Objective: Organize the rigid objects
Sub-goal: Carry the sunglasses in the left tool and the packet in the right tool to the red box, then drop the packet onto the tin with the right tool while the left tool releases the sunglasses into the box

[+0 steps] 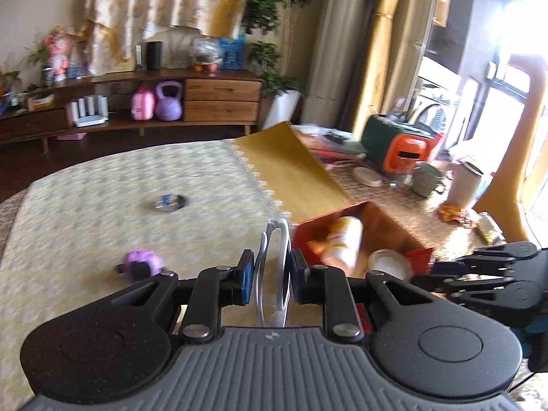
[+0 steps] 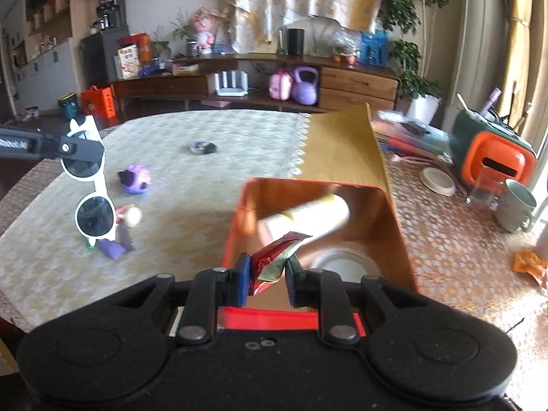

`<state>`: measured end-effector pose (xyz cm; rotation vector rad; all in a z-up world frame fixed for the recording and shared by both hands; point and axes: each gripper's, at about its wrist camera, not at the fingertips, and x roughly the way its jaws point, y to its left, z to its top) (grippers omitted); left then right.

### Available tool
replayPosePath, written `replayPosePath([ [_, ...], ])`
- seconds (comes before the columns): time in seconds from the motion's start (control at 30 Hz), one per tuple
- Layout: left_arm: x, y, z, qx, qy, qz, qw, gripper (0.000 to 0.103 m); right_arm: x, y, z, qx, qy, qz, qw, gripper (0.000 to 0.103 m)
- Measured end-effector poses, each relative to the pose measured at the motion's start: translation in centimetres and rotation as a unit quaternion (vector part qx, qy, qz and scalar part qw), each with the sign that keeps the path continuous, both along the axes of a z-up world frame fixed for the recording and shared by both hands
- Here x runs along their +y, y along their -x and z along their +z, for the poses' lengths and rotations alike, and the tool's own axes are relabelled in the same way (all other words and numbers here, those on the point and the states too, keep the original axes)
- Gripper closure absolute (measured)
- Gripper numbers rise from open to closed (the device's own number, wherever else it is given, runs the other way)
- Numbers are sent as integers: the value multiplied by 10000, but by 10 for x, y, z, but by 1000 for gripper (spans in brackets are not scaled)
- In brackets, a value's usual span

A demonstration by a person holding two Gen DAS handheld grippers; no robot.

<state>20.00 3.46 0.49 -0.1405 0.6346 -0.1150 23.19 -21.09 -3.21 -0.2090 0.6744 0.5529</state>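
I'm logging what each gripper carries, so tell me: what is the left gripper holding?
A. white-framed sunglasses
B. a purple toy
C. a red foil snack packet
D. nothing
A: the left gripper is shut on the white-framed sunglasses, which hang from it beside the red box, while the right gripper holds a red foil packet.

— What are you carrying?
— White-framed sunglasses [image 2: 91,185] with dark round lenses, hanging upright, clear of the cloth; and a crumpled red and silver wrapper [image 2: 274,257].
— And the box?
— Your red box [image 2: 394,212] stands open, at twelve o'clock from the wrapper. Inside, a pale cylindrical bottle [image 2: 308,217] lies tilted, with a round white lid [image 2: 339,263] at five o'clock from it.
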Motion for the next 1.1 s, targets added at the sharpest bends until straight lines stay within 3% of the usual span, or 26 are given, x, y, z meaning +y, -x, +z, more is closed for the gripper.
replayPosePath([
  [0.43,-86,-48,11,77,112,-879,9960,82,-35,-27,-13,-26,22,-329,9995,83],
  [0.87,-129,-102,-39,971,-176,-1139,9886,82,-44,-41,-31,198,-20,-229,9995,83],
  [1.1,-140,-122,-60,1205,-336,-1146,9855,82,-45,-45,-35,268,-162,-126,9994,83],
])
